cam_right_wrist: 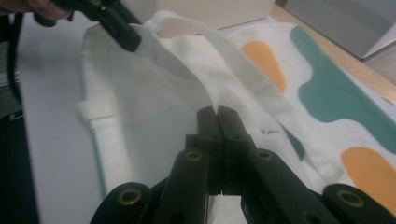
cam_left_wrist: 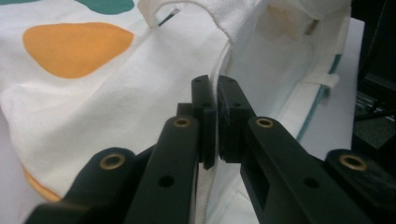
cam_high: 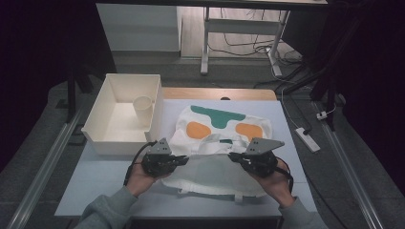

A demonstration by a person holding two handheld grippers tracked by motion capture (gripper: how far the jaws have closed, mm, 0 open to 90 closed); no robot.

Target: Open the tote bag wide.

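Note:
A white cloth tote bag (cam_high: 219, 125) with orange and green patches lies flat on the table, mouth toward me. My left gripper (cam_high: 184, 160) is shut on the left side of the bag's top layer. The left gripper view shows the hem of the bag (cam_left_wrist: 116, 93) pinched between its jaws (cam_left_wrist: 215, 86). At the right side of the mouth, my right gripper (cam_high: 232, 156) is shut on the same layer. In the right gripper view the cloth (cam_right_wrist: 224, 60) rises from its closed jaws (cam_right_wrist: 217, 112), with the left gripper (cam_right_wrist: 123, 35) farther off. The held layer is lifted slightly.
A white open bin (cam_high: 107, 138) stands at the table's back left with a pale cup (cam_high: 143, 109) upright inside. Bare table (cam_high: 105, 176) lies left of the bag. A power strip (cam_high: 307, 138) and cables lie on the floor to the right.

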